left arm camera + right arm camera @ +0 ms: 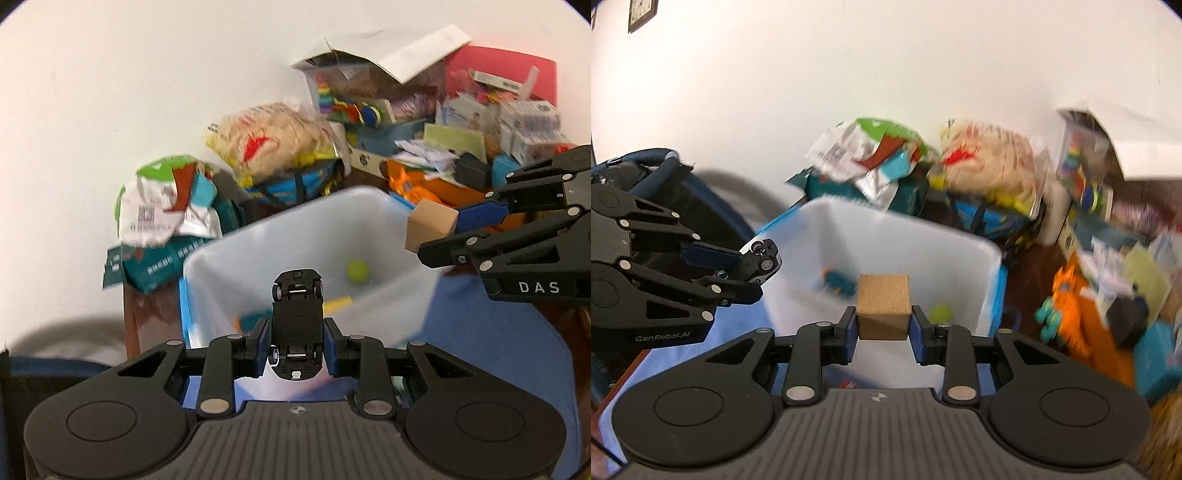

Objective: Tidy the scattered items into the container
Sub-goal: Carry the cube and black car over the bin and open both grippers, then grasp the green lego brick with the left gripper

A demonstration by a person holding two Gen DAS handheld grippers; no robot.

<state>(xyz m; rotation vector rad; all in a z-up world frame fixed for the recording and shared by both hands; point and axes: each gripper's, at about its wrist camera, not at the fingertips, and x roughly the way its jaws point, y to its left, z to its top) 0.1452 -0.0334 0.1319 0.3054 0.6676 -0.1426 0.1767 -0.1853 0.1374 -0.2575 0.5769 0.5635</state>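
Both grippers carry a load to the white container, with the drop still to come.

The left gripper [295, 341] has its fingers pinching a black toy car [296, 325], belly toward the camera, at lower centre of the left wrist view, in front of the container [388, 236]. The right gripper [884, 325] pinches a wooden block [883, 306] at centre of its own view, apparently above the open bin, where a green ball [941, 313] already lies. The next move likely calls for holding each load over the opening, then spreading the fingers without the grippers colliding.
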